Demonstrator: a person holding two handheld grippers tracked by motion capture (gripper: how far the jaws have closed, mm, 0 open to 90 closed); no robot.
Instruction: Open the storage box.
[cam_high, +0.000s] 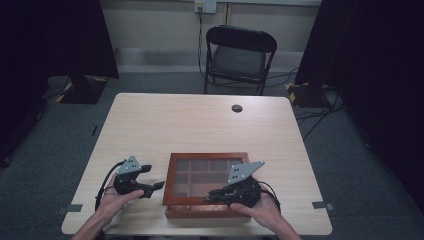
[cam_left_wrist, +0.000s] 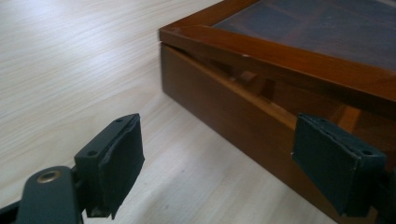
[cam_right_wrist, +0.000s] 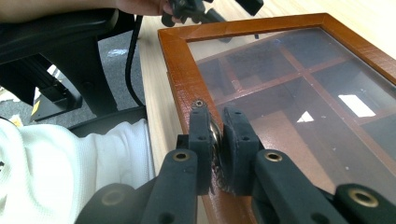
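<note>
A brown wooden box (cam_high: 206, 156) with a glass lid over several compartments sits at the table's near edge. My right gripper (cam_high: 214, 195) is at the lid's front rim, shut on a small metal clasp (cam_right_wrist: 215, 135) there. In the left gripper view the lid (cam_left_wrist: 280, 51) stands slightly lifted, with a gap above the box's base (cam_left_wrist: 224, 112). My left gripper (cam_high: 154, 176) hovers open just left of the box, its pads (cam_left_wrist: 123, 158) wide apart with nothing between them. It also appears at the top of the right gripper view, the left gripper (cam_right_wrist: 210, 7) beyond the lid's frame (cam_right_wrist: 177, 70).
The light wooden table (cam_high: 200, 125) has a round cable hole (cam_high: 237, 108) near its far edge. A black folding chair (cam_high: 239, 55) stands beyond it. Dark curtains hang at both sides. A person's white garment (cam_right_wrist: 70, 163) lies close to the table's near edge.
</note>
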